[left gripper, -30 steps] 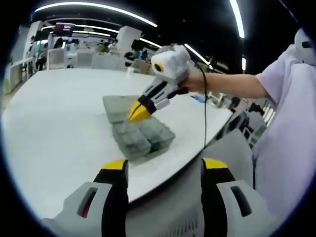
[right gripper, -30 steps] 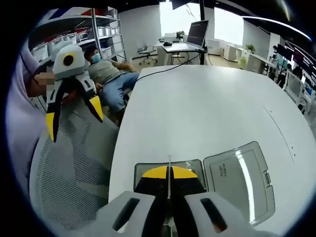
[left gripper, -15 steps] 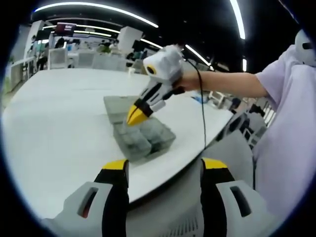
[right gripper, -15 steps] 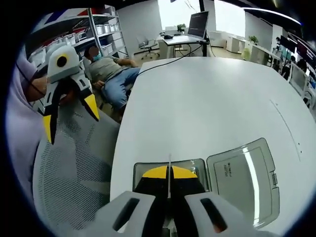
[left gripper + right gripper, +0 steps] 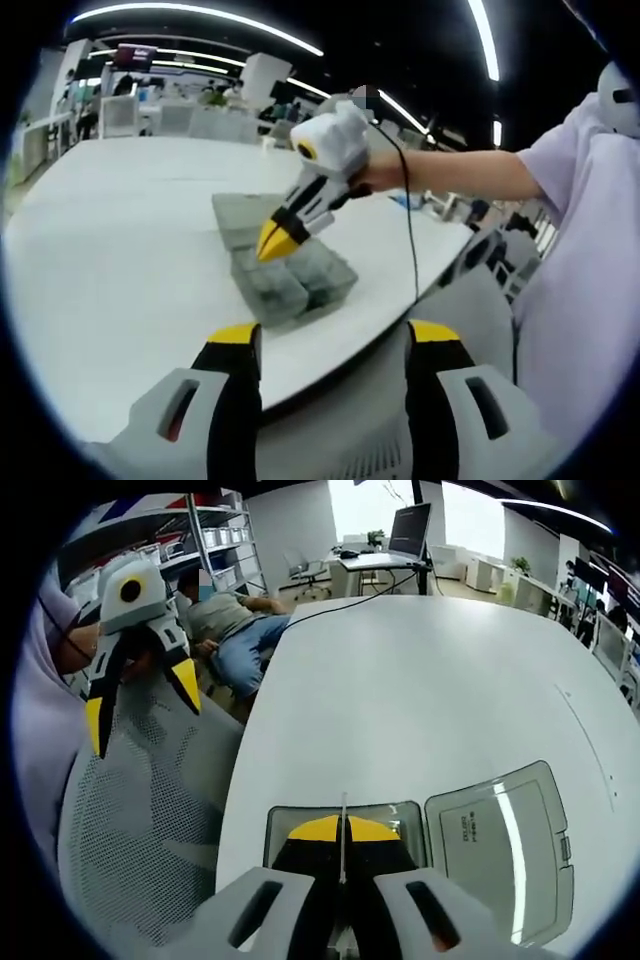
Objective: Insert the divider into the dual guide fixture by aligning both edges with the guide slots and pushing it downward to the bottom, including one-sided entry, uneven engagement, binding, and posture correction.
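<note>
While I am monitoring both feeds, I am judging the insertion to be at its early stage. In the right gripper view, the right gripper [image 5: 342,842] is rising from the bottom centre with its yellow-tipped jaws pressed together on the divider [image 5: 343,825], a thin pale plate showing edge-on as a narrow line between the tips. The divider is pointing at the near compartment of the guide fixture [image 5: 400,813], a grey tray lying on the white table [image 5: 420,680] at lower centre, with its hinged lid [image 5: 500,835] lying open to the lower right. I am not able to tell from this angle whether either edge of the divider is entering a slot. In the left gripper view, the same right gripper [image 5: 275,238] is appearing at centre frame, angled down with its tips at or just over the guide fixture [image 5: 290,275]; contact is not resolvable. The left gripper [image 5: 330,345] is standing at the bottom of its own view with jaws spread wide and nothing between them, back from the table edge; it is appearing in the upper left of the right gripper view [image 5: 140,705], likewise open. By my assessment, gripping and presenting the divider are complete; aligning both edges, pushing to the bottom and correcting any binding are remaining.
</note>
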A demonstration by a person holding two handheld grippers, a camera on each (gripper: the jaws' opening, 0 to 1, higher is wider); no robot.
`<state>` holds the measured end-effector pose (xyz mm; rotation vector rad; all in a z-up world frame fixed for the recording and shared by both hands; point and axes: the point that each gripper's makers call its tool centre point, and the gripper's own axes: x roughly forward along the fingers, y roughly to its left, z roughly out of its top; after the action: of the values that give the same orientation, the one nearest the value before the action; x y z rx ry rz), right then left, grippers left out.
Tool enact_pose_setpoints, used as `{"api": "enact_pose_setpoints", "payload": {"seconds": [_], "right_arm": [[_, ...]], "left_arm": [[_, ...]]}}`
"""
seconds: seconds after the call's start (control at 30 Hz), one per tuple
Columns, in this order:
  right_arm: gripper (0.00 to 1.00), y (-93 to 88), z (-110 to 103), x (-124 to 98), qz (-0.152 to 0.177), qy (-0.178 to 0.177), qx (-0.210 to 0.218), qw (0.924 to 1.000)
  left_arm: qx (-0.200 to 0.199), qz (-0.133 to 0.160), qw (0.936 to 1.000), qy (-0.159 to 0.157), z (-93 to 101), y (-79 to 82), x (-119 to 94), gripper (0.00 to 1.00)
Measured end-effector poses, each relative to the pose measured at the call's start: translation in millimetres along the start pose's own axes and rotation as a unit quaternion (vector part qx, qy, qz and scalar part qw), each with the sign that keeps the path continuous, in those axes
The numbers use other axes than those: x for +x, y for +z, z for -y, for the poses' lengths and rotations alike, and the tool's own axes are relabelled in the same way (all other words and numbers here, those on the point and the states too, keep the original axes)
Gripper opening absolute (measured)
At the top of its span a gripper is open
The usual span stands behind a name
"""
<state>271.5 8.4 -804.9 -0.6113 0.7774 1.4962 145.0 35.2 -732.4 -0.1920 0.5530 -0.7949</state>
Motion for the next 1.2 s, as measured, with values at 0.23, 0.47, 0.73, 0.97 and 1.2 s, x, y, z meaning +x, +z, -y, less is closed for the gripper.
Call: {"api": "enact_pose_setpoints", "payload": {"seconds": [0.23, 0.47, 0.73, 0.97, 1.2], "right_arm": [[0.0, -0.3, 1.7, 0.5, 0.001, 0.0, 0.012, 0.9999], [0.0, -3.0, 0.1, 3.4, -0.015, 0.003, -0.003, 0.9999], [0.0, -5.6, 0.7, 8.6, -0.031, 0.004, 0.002, 0.9995], [0.0, -6.1, 0.9, 8.4, -0.036, 0.003, 0.001, 0.9994], [0.0, -0.3, -2.2, -4.6, -0.007, 0.007, -0.006, 0.9999]], "left_arm": [[-0.001, -0.001, 1.0, 0.0, -0.4, 0.1, 0.1, 0.56], [-0.001, -0.001, 1.0, 0.0, -0.2, 0.2, -0.2, 0.56], [-0.001, -0.001, 1.0, -0.001, 0.0, 0.1, -0.2, 0.56], [0.001, -0.003, 1.0, -0.002, 0.8, -0.2, 0.0, 0.56], [-0.001, -0.006, 1.0, -0.005, 0.9, -1.1, 0.7, 0.56]]}}
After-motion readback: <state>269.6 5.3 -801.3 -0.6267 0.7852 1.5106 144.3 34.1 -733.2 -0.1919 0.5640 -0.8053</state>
